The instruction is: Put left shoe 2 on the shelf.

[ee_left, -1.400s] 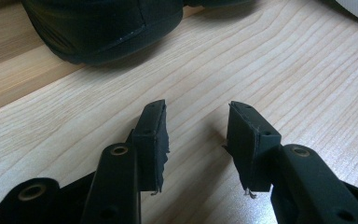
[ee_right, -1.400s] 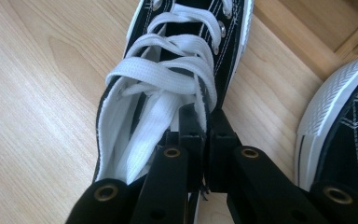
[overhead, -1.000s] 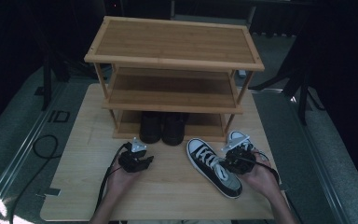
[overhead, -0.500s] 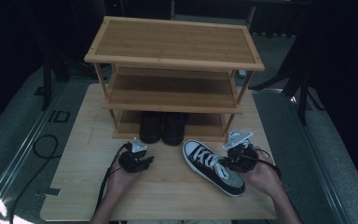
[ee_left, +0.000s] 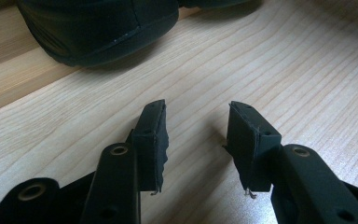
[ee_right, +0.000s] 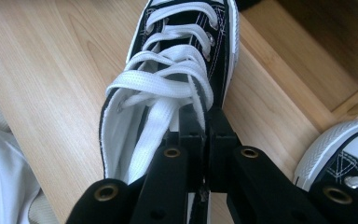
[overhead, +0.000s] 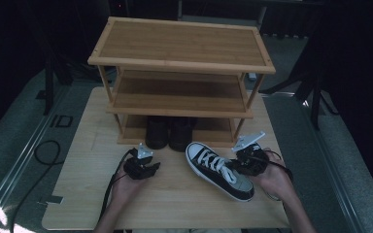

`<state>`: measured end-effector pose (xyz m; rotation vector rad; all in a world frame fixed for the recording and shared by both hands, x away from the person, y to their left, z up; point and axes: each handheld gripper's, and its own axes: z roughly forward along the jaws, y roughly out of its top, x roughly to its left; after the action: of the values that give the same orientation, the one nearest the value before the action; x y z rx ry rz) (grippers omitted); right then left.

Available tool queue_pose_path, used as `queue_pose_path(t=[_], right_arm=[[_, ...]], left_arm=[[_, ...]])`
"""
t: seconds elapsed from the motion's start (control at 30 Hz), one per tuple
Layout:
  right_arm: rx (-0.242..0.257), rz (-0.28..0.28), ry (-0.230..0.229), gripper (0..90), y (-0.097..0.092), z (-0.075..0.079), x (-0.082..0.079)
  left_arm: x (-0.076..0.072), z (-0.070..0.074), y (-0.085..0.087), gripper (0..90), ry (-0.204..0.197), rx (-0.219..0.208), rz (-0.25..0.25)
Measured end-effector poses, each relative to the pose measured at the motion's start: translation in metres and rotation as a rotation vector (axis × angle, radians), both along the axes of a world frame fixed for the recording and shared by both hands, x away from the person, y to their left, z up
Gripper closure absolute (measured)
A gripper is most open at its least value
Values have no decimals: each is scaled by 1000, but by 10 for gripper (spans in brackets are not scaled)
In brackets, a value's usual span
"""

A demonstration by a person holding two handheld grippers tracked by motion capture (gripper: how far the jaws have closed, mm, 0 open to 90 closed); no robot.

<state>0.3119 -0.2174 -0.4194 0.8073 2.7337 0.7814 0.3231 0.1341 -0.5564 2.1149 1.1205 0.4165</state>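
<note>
While the left tool [overhead: 142, 167] rests on the table [overhead: 175, 199] with its jaws apart and nothing between them, the right tool [ee_right: 205, 122] is clamped on the side wall of a black-and-white sneaker [overhead: 218, 170] beside its white laces [ee_right: 161, 88]. That sneaker lies near the table's front right, toe toward the wooden shoe rack [overhead: 179, 63]. A pair of black shoes [overhead: 169, 132] sits on the rack's lowest shelf. Another sneaker's white toe [ee_right: 340, 158] shows in the right gripper view.
</note>
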Motion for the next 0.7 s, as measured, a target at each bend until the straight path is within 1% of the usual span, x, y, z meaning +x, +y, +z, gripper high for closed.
queue_pose_path(t=[0.1,0.33,0.5,0.57,0.7], right_arm=[[2,7,-5,880,2,4,1],[12,45,-12,880,7,10,5],[29,79,-16,880,11,17,9],[38,98,-24,879,12,21,11],[67,114,-29,880,13,26,17]], left_arm=[[0,0,0,581,0,1,0],[0,0,0,581,0,-1,1],[0,0,0,581,0,-1,1],[0,0,0,581,0,0,1],[0,0,0,581,0,-1,1]])
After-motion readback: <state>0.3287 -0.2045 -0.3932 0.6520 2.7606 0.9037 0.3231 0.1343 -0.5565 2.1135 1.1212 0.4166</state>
